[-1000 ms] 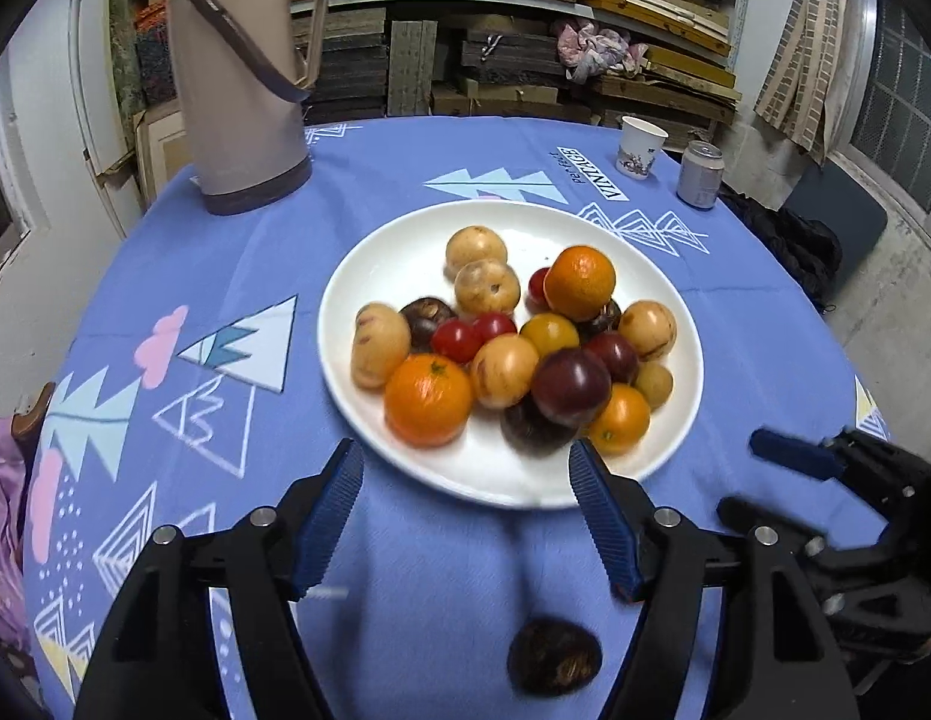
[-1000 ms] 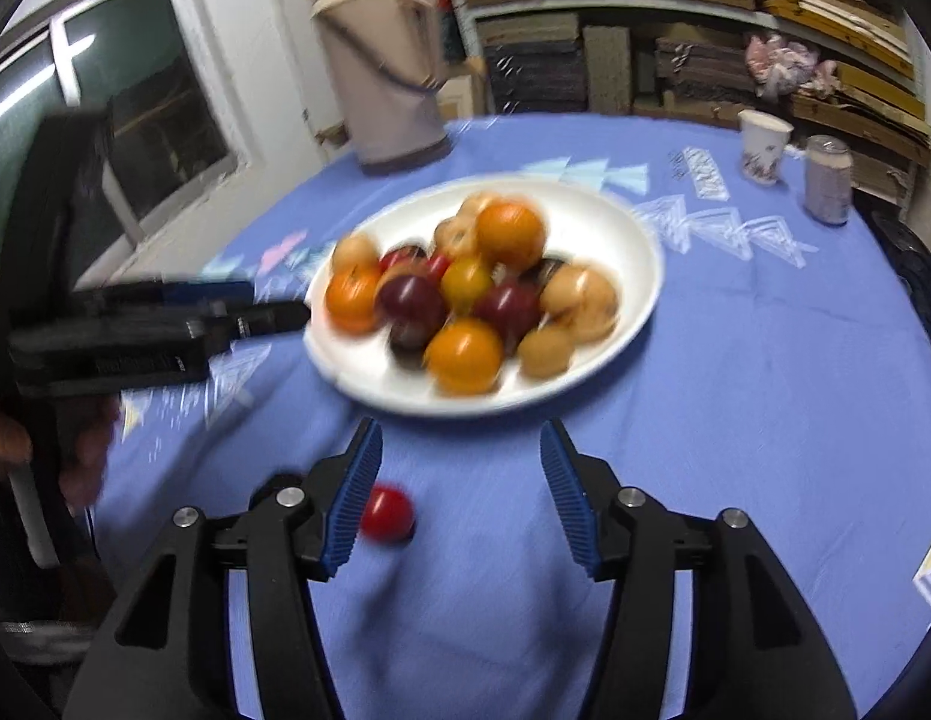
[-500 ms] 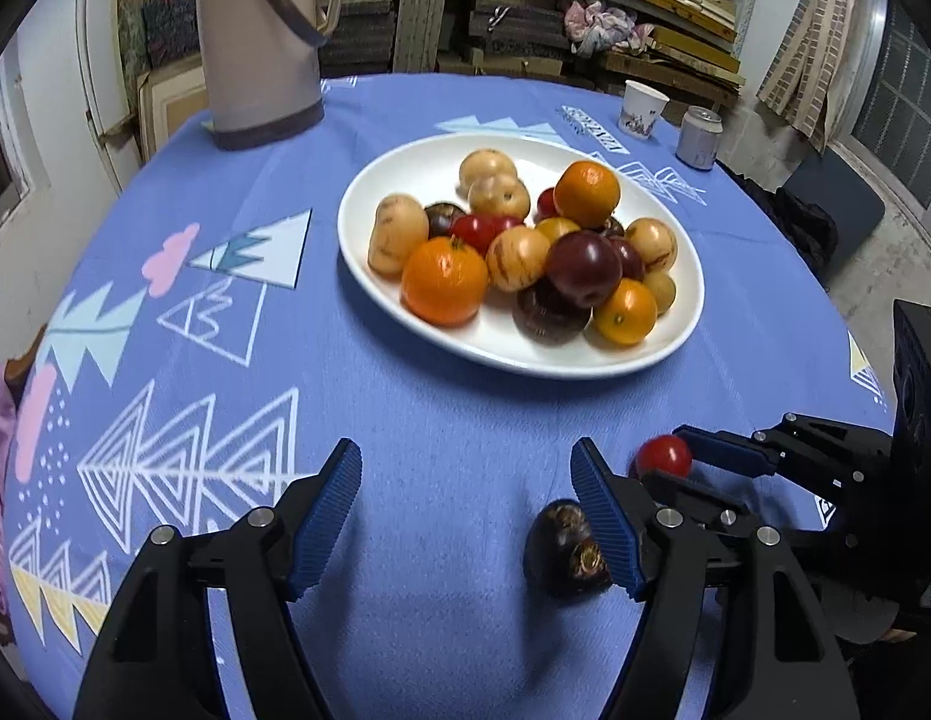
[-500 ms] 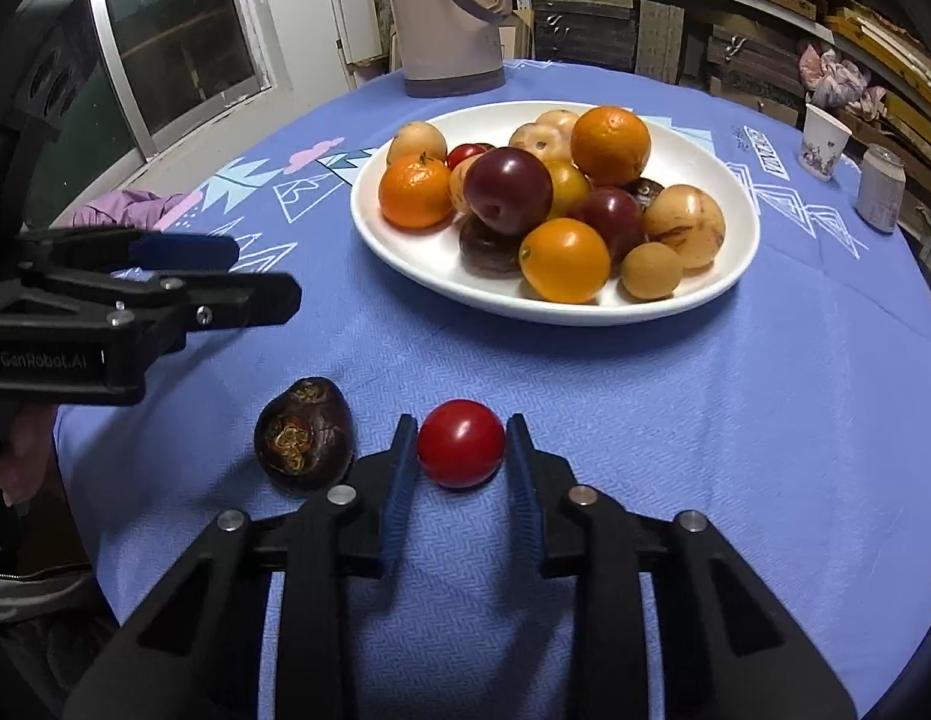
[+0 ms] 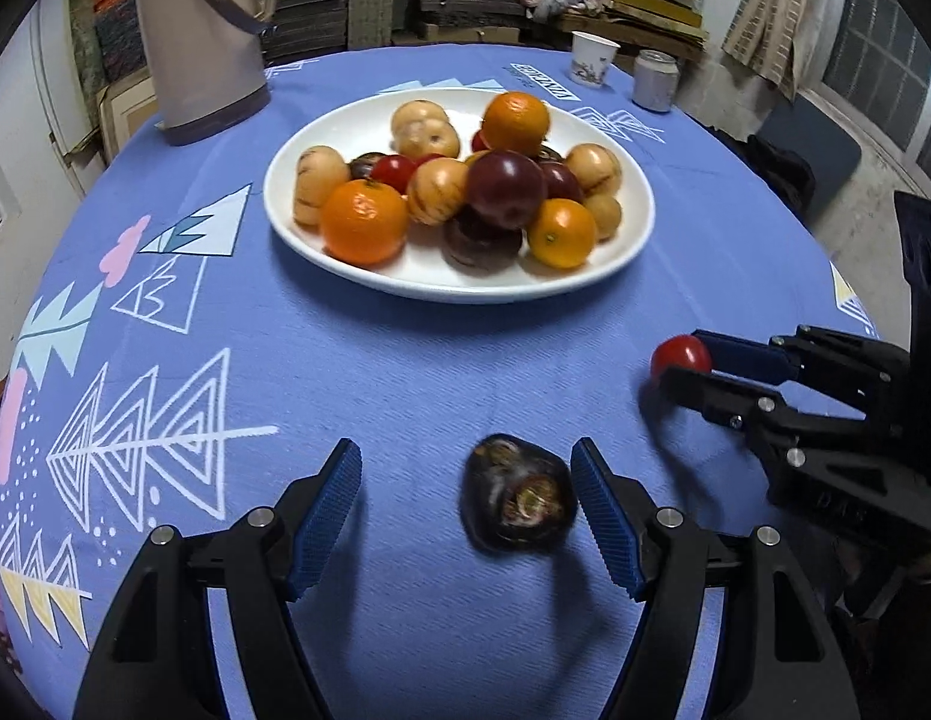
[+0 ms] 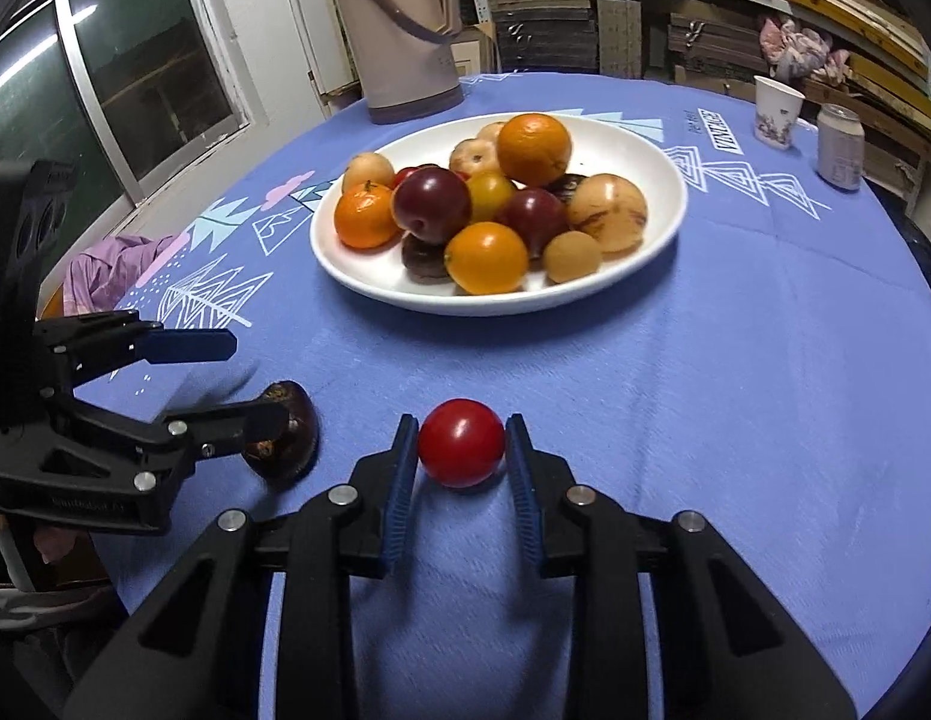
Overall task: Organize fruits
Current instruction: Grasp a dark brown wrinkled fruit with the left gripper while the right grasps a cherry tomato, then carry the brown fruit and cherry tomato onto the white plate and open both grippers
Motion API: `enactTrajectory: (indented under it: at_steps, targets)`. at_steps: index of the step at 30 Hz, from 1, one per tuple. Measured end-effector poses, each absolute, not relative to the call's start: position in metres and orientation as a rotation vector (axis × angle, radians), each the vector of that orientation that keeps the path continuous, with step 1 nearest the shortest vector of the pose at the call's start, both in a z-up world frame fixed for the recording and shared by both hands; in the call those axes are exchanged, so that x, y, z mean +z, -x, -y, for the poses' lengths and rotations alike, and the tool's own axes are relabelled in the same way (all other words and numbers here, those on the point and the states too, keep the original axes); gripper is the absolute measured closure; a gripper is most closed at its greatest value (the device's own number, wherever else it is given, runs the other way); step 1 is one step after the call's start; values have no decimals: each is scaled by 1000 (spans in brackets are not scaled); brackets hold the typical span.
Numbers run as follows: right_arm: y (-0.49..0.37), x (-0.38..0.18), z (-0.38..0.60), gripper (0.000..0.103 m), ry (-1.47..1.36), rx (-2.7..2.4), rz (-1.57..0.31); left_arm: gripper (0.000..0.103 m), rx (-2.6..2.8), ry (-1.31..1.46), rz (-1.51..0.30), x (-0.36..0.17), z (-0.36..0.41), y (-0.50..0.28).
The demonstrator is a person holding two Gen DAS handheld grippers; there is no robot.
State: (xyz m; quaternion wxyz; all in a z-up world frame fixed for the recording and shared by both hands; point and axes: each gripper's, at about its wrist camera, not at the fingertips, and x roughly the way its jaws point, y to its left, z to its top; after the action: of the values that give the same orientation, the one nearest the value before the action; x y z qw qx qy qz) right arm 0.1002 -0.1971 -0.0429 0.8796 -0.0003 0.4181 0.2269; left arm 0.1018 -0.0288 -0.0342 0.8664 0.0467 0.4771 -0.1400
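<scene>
On the blue cloth [image 5: 465, 360], the left gripper [image 5: 465, 504] stands wide around a dark fruit [image 5: 516, 501], pads not pressing. The right gripper [image 6: 462, 450] is clamped on a red tomato [image 6: 461, 443]. Beyond sits the plate [image 6: 639, 144] heaped with fruit.

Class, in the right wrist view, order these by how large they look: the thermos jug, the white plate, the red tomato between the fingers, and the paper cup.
1. white plate
2. thermos jug
3. red tomato, though its nearness to the camera enlarges it
4. paper cup, far off, so it looks smallest and may not be
</scene>
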Motion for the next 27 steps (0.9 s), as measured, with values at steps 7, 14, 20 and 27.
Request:
enactTrajectory:
  at_steps: [7,14,20,27]
  targets:
    - [-96,-43,202,74,-5,468,-869,31,-324,-160,-992,-43,46,-93]
    - [-96,-39,202,74,-4,473,-863,57,-335,-153,-1011,-56,44,-95]
    - [-96,-34,203,74,-5,473,-853,58,-306,-162,-991,-48,38,-96]
    - [-99,-14,207,74,-14,478,-809,58,-280,-131,-928,-15,20,-104]
